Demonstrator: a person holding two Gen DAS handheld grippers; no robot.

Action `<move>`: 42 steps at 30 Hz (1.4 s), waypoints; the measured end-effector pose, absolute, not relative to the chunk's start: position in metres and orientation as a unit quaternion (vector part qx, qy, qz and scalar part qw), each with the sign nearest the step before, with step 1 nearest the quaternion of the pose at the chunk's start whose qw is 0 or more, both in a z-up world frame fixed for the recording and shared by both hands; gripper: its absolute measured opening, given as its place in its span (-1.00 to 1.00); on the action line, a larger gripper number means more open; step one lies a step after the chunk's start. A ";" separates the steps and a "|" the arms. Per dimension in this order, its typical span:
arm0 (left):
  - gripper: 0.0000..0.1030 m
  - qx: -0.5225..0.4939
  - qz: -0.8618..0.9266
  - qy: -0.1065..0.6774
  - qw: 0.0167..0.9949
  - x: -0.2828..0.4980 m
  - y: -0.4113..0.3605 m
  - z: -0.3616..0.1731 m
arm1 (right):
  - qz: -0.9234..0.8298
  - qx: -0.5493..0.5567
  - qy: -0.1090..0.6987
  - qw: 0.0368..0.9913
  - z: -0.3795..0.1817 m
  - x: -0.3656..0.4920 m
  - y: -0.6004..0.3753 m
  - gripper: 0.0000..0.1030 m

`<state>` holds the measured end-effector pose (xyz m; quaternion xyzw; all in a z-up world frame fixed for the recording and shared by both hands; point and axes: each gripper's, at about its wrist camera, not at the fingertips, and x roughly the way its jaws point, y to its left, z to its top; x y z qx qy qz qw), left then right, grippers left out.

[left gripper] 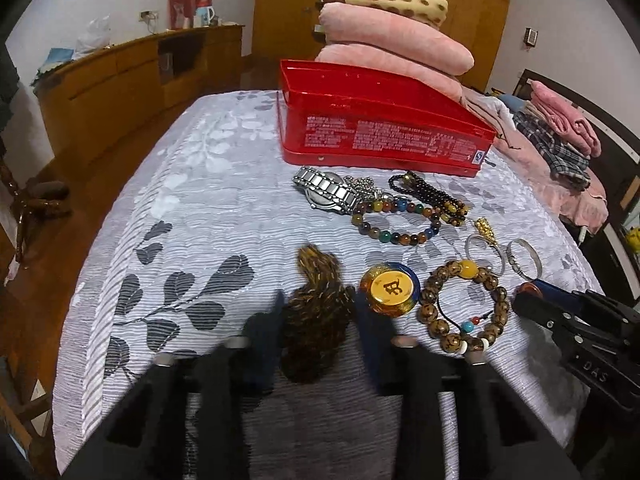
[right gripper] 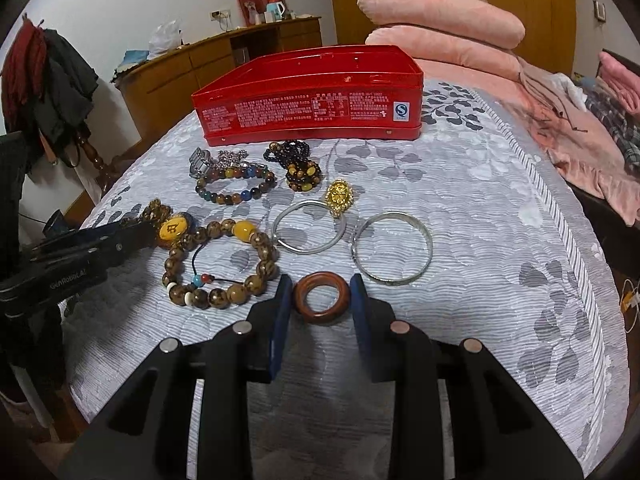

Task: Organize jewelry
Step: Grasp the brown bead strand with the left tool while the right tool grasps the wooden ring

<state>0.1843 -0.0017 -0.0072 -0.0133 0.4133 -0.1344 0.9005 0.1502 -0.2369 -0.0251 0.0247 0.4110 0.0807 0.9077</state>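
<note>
An open red tin point(left gripper: 380, 136) point(right gripper: 312, 114) stands at the back of the bedspread. Jewelry lies in front of it: a steel watch point(left gripper: 326, 194), a multicolour bead bracelet point(left gripper: 394, 220) point(right gripper: 236, 186), a black bead string point(right gripper: 298, 164), a gold charm point(right gripper: 340, 198), two silver bangles point(right gripper: 308, 228) point(right gripper: 394, 252), and a brown bead bracelet point(left gripper: 466, 308) point(right gripper: 220, 264). My left gripper point(left gripper: 318, 312) closes around a brown beaded bracelet point(left gripper: 316, 320) beside a yellow pendant point(left gripper: 390, 288). My right gripper point(right gripper: 322, 300) straddles a brown wooden ring point(right gripper: 322, 298), jaws just apart from it.
Folded pink blankets point(left gripper: 394, 44) point(right gripper: 440, 28) are stacked behind the tin. Clothes point(left gripper: 560, 136) lie on the right of the bed. A wooden cabinet point(left gripper: 132, 76) runs along the left wall. The bed edge drops to the floor on the left.
</note>
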 end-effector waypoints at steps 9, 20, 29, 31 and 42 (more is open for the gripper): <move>-0.60 -0.036 -0.140 0.415 0.898 0.175 0.003 -0.009 | 0.080 0.025 0.411 0.908 -0.025 0.149 -0.237 -0.45; -0.62 -0.030 -0.139 0.413 0.900 0.181 -0.009 -0.008 | 0.077 0.023 0.412 0.908 -0.025 0.148 -0.236 -0.45; -0.63 -0.078 -0.154 0.388 0.905 0.173 -0.001 0.007 | 0.076 0.018 0.391 0.917 -0.004 0.150 -0.236 -0.45; -0.63 -0.080 -0.156 0.377 0.909 0.172 -0.002 0.014 | 0.080 0.021 0.389 0.918 0.000 0.154 -0.237 -0.45; -0.63 -0.089 -0.164 0.342 0.921 0.194 -0.016 0.043 | 0.082 0.022 0.386 0.919 0.022 0.187 -0.238 -0.45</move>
